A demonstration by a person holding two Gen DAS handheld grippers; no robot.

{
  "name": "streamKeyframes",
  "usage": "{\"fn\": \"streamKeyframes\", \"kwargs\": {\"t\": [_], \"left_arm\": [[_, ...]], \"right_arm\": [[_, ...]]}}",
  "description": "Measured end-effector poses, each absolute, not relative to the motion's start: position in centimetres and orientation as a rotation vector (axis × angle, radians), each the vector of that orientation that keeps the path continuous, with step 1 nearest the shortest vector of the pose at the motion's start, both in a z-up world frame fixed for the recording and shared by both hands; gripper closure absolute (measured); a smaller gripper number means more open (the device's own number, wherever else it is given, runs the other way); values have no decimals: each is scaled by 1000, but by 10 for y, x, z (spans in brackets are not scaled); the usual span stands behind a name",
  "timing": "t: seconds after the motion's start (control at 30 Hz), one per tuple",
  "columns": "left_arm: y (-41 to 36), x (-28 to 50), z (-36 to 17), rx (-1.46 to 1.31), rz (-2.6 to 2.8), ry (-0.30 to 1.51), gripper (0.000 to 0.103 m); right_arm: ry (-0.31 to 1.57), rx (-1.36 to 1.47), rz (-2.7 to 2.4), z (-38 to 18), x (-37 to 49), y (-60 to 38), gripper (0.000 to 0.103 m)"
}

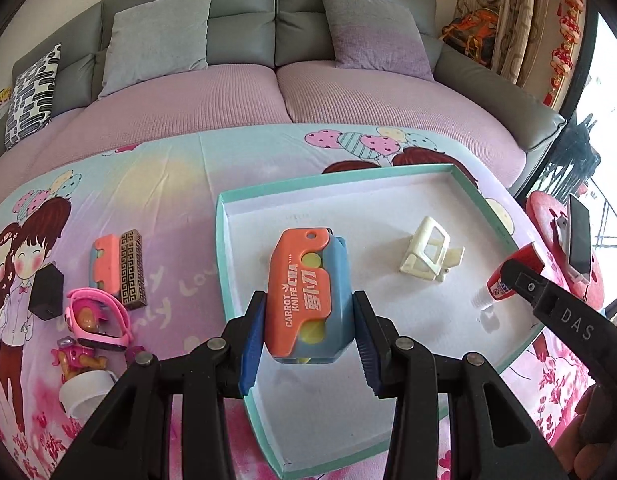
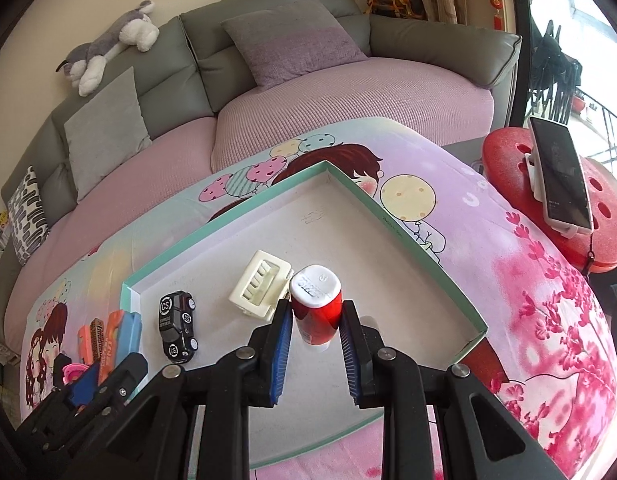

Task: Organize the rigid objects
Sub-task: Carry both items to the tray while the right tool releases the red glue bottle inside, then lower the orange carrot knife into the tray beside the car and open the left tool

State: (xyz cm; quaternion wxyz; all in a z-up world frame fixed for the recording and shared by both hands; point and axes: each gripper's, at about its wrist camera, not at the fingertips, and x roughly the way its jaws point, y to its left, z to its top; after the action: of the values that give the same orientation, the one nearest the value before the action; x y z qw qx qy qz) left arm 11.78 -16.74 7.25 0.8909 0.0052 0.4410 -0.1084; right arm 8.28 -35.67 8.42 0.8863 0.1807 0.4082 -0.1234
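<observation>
My left gripper (image 1: pixel 308 332) is shut on an orange and blue toy carrot knife (image 1: pixel 304 292) and holds it over the left part of the teal-rimmed white tray (image 1: pixel 224 240). In the right wrist view my right gripper (image 2: pixel 314 344) is shut on a small red bottle with a white cap (image 2: pixel 316 304), above the tray's floor (image 2: pixel 348 224). A cream plastic clip (image 2: pixel 262 284) and a black toy car (image 2: pixel 177 326) lie in the tray. The left wrist view shows the clip (image 1: pixel 428 252) too, but the car is hidden there.
On the cartoon-print cloth left of the tray lie a second orange and blue toy (image 1: pixel 104 264), a patterned brown box (image 1: pixel 131 268), a black box (image 1: pixel 46 294), a pink watch (image 1: pixel 100 320), a toy figure (image 1: pixel 74 354) and a white ring (image 1: pixel 84 392). A phone stands on a red stool (image 2: pixel 504 152) at right. A sofa lies behind.
</observation>
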Motion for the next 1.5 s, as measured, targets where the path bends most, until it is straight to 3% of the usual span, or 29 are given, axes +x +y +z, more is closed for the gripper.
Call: {"fn": "streamKeyframes", "kwargs": {"t": [0.33, 0.77, 0.87, 0.93, 1.0, 1.2, 1.23, 1.27, 1.33, 1.5], "left_arm": [[-178, 121, 44, 42, -221, 979, 59], [-180, 123, 45, 21, -223, 985, 58], [-176, 123, 50, 7, -222, 976, 57], [-173, 122, 54, -6, -218, 966, 52], [-169, 122, 59, -20, -207, 953, 45], [-150, 123, 68, -52, -133, 919, 44], [-147, 124, 68, -57, -119, 918, 41], [-144, 125, 67, -61, -104, 919, 30], [-137, 126, 65, -73, -75, 918, 18], [-123, 129, 63, -90, -4, 911, 18]], "right_arm": [[876, 406, -267, 69, 89, -368, 77], [889, 409, -296, 66, 91, -373, 75], [897, 410, -298, 64, 92, -373, 68], [900, 405, -303, 64, 92, -372, 57], [901, 402, -305, 63, 93, -372, 53], [910, 392, -299, 61, 95, -369, 42], [912, 391, -295, 60, 95, -368, 41], [914, 391, -292, 60, 96, -368, 39], [915, 392, -288, 59, 96, -367, 35], [911, 388, -292, 58, 97, -367, 24]]}}
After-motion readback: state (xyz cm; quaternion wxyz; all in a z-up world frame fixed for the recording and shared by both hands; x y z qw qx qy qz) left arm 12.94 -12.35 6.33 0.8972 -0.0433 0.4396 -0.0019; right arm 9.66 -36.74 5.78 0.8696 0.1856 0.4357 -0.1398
